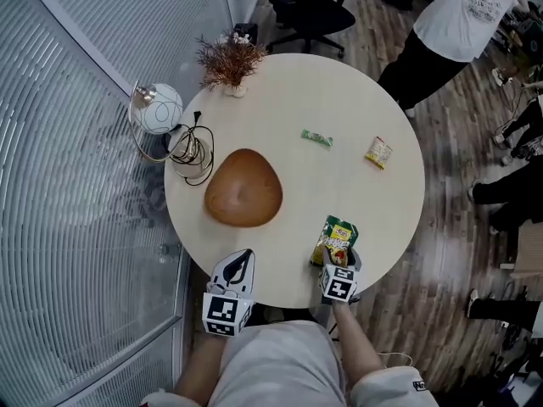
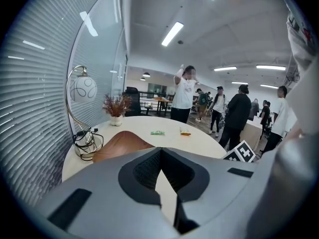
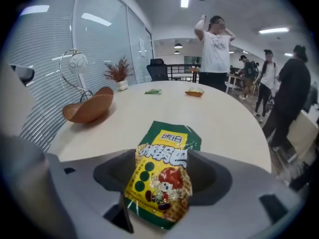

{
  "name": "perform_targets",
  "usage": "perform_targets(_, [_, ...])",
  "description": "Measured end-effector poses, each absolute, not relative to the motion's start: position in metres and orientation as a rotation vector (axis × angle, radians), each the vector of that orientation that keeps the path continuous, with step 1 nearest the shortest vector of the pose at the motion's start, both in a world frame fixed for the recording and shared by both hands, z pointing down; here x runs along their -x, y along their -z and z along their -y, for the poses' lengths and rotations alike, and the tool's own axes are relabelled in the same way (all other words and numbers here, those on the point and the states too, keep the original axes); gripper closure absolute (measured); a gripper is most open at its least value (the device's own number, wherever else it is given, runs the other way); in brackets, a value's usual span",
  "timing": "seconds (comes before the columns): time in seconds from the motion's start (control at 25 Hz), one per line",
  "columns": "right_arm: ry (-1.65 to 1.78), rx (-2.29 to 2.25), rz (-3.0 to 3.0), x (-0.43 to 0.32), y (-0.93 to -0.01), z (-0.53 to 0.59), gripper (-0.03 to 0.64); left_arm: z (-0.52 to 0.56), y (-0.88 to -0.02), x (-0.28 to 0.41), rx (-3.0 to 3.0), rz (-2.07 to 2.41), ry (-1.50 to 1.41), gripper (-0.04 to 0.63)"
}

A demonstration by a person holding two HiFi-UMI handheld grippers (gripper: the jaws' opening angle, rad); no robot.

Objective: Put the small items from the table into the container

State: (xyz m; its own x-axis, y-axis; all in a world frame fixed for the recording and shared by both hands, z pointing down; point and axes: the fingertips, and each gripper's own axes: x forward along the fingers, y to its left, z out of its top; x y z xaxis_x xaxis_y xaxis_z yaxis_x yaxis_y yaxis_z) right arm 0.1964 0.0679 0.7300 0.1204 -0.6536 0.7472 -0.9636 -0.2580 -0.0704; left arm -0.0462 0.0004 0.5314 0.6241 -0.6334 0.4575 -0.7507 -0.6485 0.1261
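Observation:
A green-and-yellow snack packet (image 1: 335, 239) (image 3: 162, 178) lies near the round table's (image 1: 339, 91) front edge. My right gripper (image 1: 339, 264) (image 3: 164, 159) is open around it, one jaw on each side, and the pads do not press on it. The brown wooden bowl (image 1: 243, 187) (image 2: 117, 146) (image 3: 89, 108) sits left of centre with nothing visible in it. My left gripper (image 1: 243, 258) (image 2: 160, 156) hovers at the table edge just in front of the bowl, shut and with nothing in it. A small green packet (image 1: 316, 138) (image 2: 157, 132) (image 3: 153, 91) and a yellow one (image 1: 378, 152) (image 2: 185, 132) (image 3: 194, 92) lie farther back.
A globe lamp (image 1: 157, 108) with coiled cable (image 1: 191, 151) stands at the table's left edge, and a dried plant in a vase (image 1: 231, 62) stands at the back. A glass wall runs along the left. Beyond the table are an office chair (image 1: 310, 7) and people standing at the right.

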Motion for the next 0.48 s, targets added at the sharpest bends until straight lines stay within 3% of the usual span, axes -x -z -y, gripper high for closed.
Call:
perform_targets(0.36, [-1.003, -1.833, 1.471, -0.194, -0.748, -0.055, 0.306, 0.01, -0.538, 0.064, -2.515, 1.107, -0.551, 0.601])
perform_targets(0.48, [-0.997, -1.772, 1.48, -0.188, -0.748, -0.053, 0.372, 0.012, -0.541, 0.065, -2.52, 1.092, -0.541, 0.6])
